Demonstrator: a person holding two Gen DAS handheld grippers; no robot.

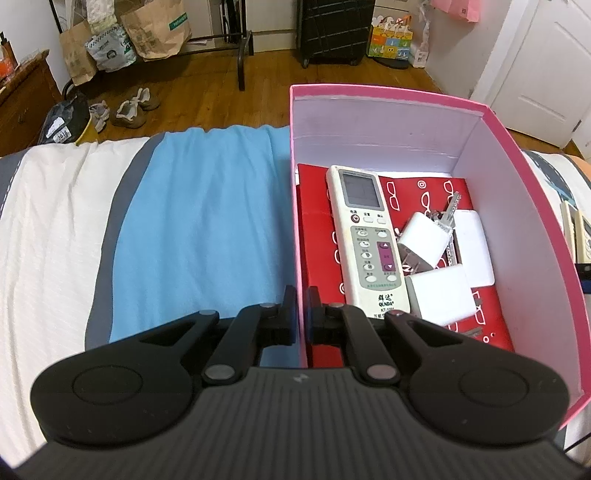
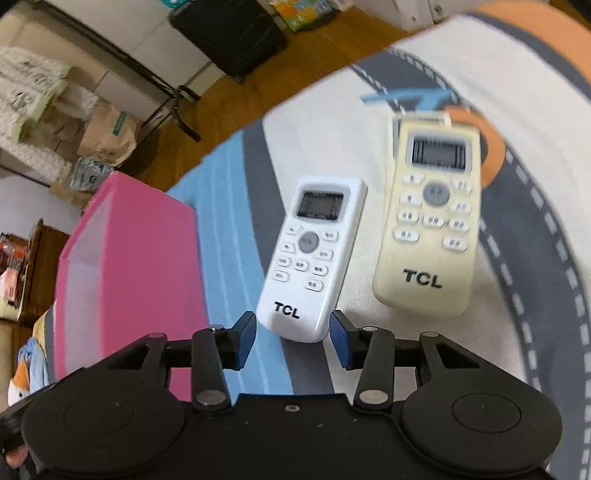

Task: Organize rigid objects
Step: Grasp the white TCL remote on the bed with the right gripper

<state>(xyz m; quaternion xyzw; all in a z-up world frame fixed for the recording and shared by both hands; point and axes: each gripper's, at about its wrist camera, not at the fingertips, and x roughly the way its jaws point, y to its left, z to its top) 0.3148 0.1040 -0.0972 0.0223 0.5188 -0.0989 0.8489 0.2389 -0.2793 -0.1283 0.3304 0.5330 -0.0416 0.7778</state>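
Observation:
My left gripper (image 1: 302, 308) is shut on the left wall of the pink box (image 1: 298, 229), one finger outside and one inside. The box holds a white QUNDA remote (image 1: 364, 236), white chargers (image 1: 424, 240), keys (image 1: 448, 214) and a red sheet (image 1: 321, 236). In the right wrist view my right gripper (image 2: 293, 334) is open, its fingers flanking the near end of a white TCL remote (image 2: 312, 254) that lies on the bed. A yellowed TCL remote (image 2: 430, 218) lies to its right. The pink box (image 2: 129, 280) stands at the left.
The bed cover is white with blue (image 1: 199, 229) and grey bands. Beyond the bed edge lie a wooden floor, shoes (image 1: 135, 105), paper bags (image 1: 155, 33) and a black suitcase (image 1: 334, 31). A white door (image 1: 543, 74) is at the far right.

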